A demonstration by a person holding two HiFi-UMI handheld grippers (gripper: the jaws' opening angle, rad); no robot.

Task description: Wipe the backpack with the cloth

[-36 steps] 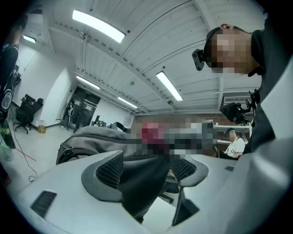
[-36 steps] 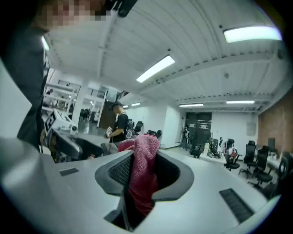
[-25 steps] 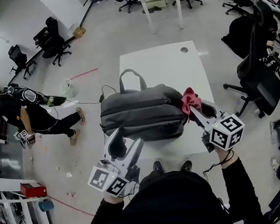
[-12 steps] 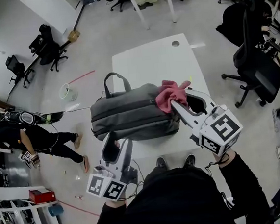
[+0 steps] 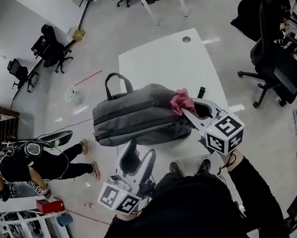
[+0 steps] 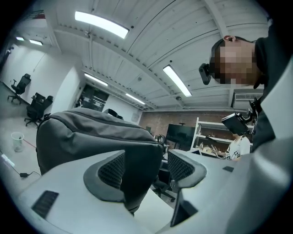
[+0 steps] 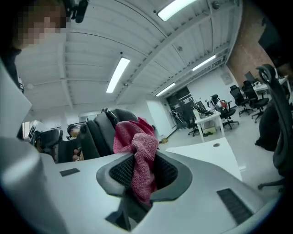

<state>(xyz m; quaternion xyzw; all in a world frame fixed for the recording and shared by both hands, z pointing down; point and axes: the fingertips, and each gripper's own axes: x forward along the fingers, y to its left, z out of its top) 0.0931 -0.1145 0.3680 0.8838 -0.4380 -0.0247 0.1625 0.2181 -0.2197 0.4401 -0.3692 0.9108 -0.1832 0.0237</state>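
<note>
A grey backpack (image 5: 132, 117) lies on its side on the white table (image 5: 169, 61). My right gripper (image 5: 189, 108) is shut on a pink cloth (image 5: 181, 101), and its jaws have just been closing tighter on it. The cloth rests against the pack's right end. In the right gripper view the cloth (image 7: 137, 151) hangs between the pads, with the backpack (image 7: 103, 128) just behind it. My left gripper (image 5: 139, 149) is open at the pack's near edge, and its jaws have been closing. A dark edge of the backpack (image 6: 87, 137) sits between the left gripper's (image 6: 145, 157) pads, with a gap on one side.
A small black item (image 5: 201, 91) lies on the table right of the pack. Black office chairs (image 5: 273, 62) stand at the right and far back. A person (image 5: 37, 158) crouches on the floor at left, near a small bucket (image 5: 73, 94).
The left gripper has moved forward, so the pack's near edge is now between its jaws. The right gripper lifted the cloth over the pack's right end and brought it down again.
</note>
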